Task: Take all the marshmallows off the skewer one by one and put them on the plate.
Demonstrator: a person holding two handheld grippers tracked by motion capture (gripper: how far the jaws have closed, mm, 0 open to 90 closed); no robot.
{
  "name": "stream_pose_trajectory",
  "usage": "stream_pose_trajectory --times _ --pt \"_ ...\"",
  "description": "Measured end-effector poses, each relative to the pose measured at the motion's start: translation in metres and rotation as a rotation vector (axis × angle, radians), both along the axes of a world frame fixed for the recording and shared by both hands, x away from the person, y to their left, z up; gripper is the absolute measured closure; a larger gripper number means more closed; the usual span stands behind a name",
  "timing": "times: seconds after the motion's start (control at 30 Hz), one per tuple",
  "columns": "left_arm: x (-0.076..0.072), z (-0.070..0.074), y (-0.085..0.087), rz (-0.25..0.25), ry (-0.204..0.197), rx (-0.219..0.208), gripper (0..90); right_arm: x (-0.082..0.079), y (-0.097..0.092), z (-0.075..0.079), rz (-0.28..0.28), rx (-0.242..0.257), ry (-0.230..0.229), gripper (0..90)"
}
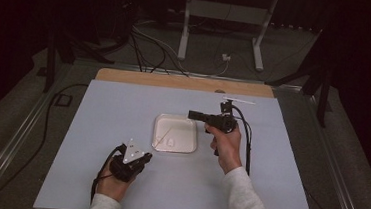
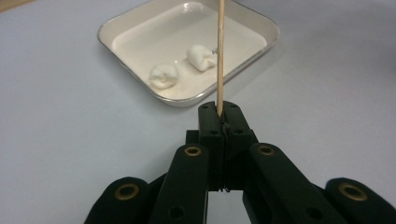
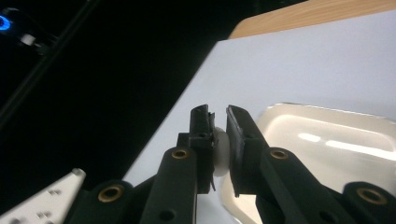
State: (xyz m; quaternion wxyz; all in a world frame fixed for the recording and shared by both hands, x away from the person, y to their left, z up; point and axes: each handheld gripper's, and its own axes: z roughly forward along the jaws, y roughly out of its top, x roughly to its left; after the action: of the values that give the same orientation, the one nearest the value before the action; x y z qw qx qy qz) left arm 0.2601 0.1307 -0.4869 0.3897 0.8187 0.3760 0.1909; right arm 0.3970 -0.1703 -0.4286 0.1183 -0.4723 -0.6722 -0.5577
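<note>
You hold a thin wooden skewer [image 2: 220, 51] clamped between the jaws of your left gripper [image 2: 219, 114], and a small white marshmallow [image 3: 219, 154] pinched between the jaws of your right gripper [image 3: 218, 122]. The step in hand looks like threading that soft piece onto the stick.

To do it well, keep the left hand quiet and let the skewer stay fixed; in the left gripper view it rises straight from the jaws at lower centre toward the top edge. Bring the right gripper across so that the free face of the marshmallow meets the skewer's tip squarely, not at a slant. Aim for the middle of the piece, between the two pads, so the point does not strike the black jaws. Push along the stick's own line; a sideways shove would likely bend or snap so slim a stick. Keep the pinch light, since the piece already bulges between the pads.

In the high view the right gripper [image 1: 211, 118] sits right of centre, just beside the upper right corner of the tray [image 1: 158, 125], and the left gripper [image 1: 130, 161] sits lower left of the tray, its skewer [image 1: 163, 137] slanting up over it.

The tray is white, shallow, square with rounded corners and a shiny rim. Two more marshmallows [image 2: 164, 76] lie in it, apart from each other, at centre top of the left gripper view: white, lumpy, soft-looking.
</note>
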Motion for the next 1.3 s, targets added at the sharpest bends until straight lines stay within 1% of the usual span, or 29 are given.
stream_pose_trajectory --times 0.1,0.3,0.37,0.57,0.83,1.0,1.17,1.23,1.27,1.3 --pt "0.001 0.0 -0.001 0.005 0.001 -0.007 90.0 0.0 -0.002 -0.002 -0.007 -0.05 -0.014 80.5" --pt "0.002 0.001 -0.002 0.007 0.003 -0.013 90.0 0.0 0.005 -0.009 -0.006 -0.114 -0.022 79.2" --pt "0.002 0.001 -0.001 0.01 0.004 -0.024 90.0 0.0 0.007 -0.011 -0.005 -0.129 -0.023 78.7" --pt "0.003 0.002 0.001 0.023 0.011 -0.055 90.0 0.0 0.013 -0.018 -0.012 -0.194 -0.029 77.6" --pt "0.004 0.004 -0.001 0.03 0.017 -0.083 90.0 -0.001 0.023 -0.031 -0.007 -0.269 -0.029 77.0" --pt "0.006 0.006 -0.002 0.033 0.018 -0.098 90.0 0.0 0.027 -0.041 -0.004 -0.303 -0.015 76.5" --pt "0.008 0.011 -0.002 0.045 0.016 -0.123 90.0 0.001 0.03 -0.05 -0.002 -0.339 -0.004 75.3" --pt "0.01 0.012 -0.002 0.048 0.019 -0.128 90.0 0.001 0.032 -0.052 0.0 -0.356 -0.005 73.9" --pt "0.011 0.012 -0.003 0.05 0.019 -0.13 90.0 0.001 0.033 -0.053 0.0 -0.365 -0.007 72.2" --pt "0.011 0.012 -0.003 0.05 0.021 -0.133 90.0 0.001 0.034 -0.054 0.002 -0.372 -0.007 68.6"
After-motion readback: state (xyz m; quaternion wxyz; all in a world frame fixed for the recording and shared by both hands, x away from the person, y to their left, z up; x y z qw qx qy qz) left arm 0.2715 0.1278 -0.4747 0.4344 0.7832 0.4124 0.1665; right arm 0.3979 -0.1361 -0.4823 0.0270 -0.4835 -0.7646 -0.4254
